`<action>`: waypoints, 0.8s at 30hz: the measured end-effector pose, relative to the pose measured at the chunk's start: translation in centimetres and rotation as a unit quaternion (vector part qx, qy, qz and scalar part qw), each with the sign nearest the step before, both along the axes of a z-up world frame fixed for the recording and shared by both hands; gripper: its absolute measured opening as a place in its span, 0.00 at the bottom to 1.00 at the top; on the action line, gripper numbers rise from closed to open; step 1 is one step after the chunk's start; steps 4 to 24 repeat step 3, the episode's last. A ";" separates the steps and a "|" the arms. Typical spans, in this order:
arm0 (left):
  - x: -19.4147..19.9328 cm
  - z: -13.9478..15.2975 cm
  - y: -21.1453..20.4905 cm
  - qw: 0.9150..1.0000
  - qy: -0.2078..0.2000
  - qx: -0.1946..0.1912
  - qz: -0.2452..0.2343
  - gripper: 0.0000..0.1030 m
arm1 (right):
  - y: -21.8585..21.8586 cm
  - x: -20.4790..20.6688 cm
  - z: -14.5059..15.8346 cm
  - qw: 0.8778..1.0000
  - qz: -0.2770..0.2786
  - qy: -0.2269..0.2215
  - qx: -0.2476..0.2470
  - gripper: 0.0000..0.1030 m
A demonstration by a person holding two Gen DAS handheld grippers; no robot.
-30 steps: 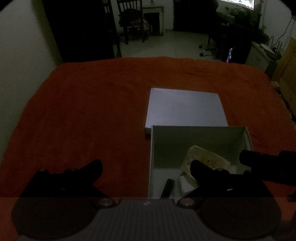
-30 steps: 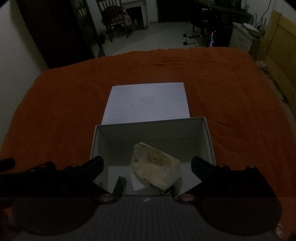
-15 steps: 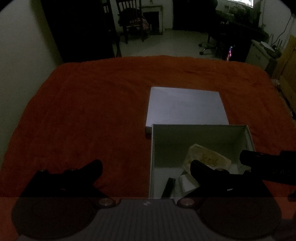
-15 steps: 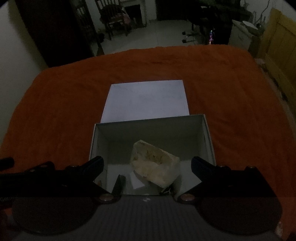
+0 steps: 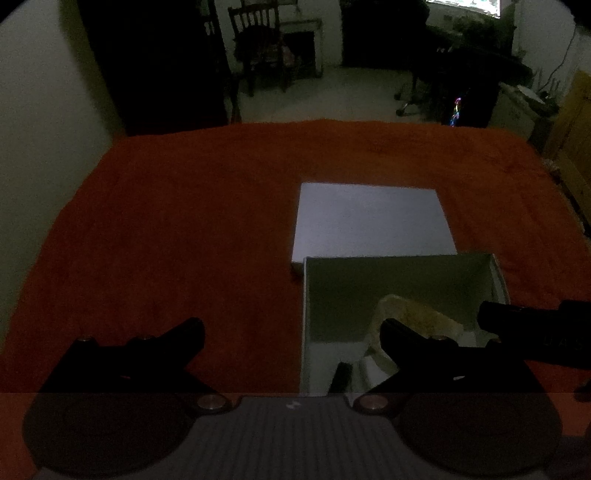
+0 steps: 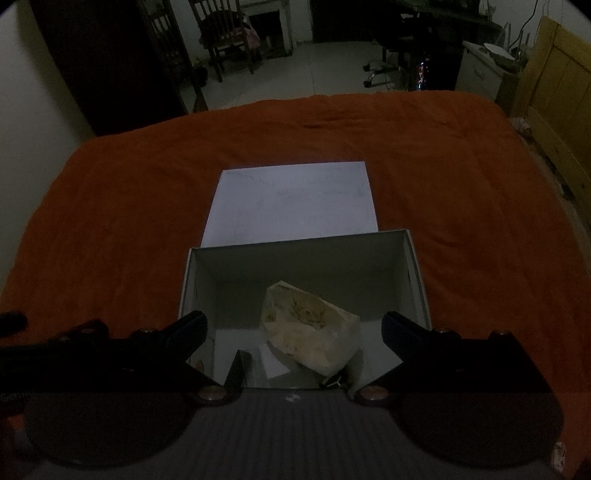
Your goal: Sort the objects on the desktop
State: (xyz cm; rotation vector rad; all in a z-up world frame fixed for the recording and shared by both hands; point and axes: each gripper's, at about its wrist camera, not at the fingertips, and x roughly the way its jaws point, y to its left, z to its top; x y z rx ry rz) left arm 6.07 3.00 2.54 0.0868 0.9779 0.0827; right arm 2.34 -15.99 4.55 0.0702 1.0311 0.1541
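Note:
An open white box [image 6: 303, 254] stands on the orange cloth, with its flat white lid [image 6: 291, 203] lying just behind it. Inside lie a cream patterned packet [image 6: 310, 332], a white card [image 6: 273, 363] and a slim black object [image 6: 238, 369]. My right gripper [image 6: 293, 325] is open and empty, hovering over the box's near edge. My left gripper [image 5: 291, 332] is open and empty, its right finger over the box [image 5: 399, 280], its left over the cloth. The lid [image 5: 373, 221] and the packet [image 5: 410, 317] also show there.
The orange cloth [image 6: 110, 221] covers the whole table. The right gripper's black finger [image 5: 535, 328] reaches in at the right of the left wrist view. Beyond the far edge are a wooden chair [image 6: 225, 33], an office chair and a wooden cabinet [image 6: 554, 85].
Both grippers have drifted slightly back and up from the box; the view of the box and lid has shifted a little. Nothing was grasped or released.

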 end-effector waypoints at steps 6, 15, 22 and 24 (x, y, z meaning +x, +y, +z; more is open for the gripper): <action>0.1 0.1 0.0 1.000 0.001 -0.007 0.001 1.00 | 0.1 0.0 0.0 1.000 0.002 0.000 -0.001 1.00; 0.1 0.1 0.0 1.000 0.001 -0.007 0.001 1.00 | 0.1 0.0 0.0 1.000 0.002 0.000 -0.001 1.00; 0.1 0.1 0.0 1.000 0.001 -0.007 0.001 1.00 | 0.1 0.0 0.0 1.000 0.002 0.000 -0.001 1.00; 0.1 0.1 0.0 1.000 0.001 -0.007 0.001 1.00 | 0.1 0.0 0.0 1.000 0.002 0.000 -0.001 1.00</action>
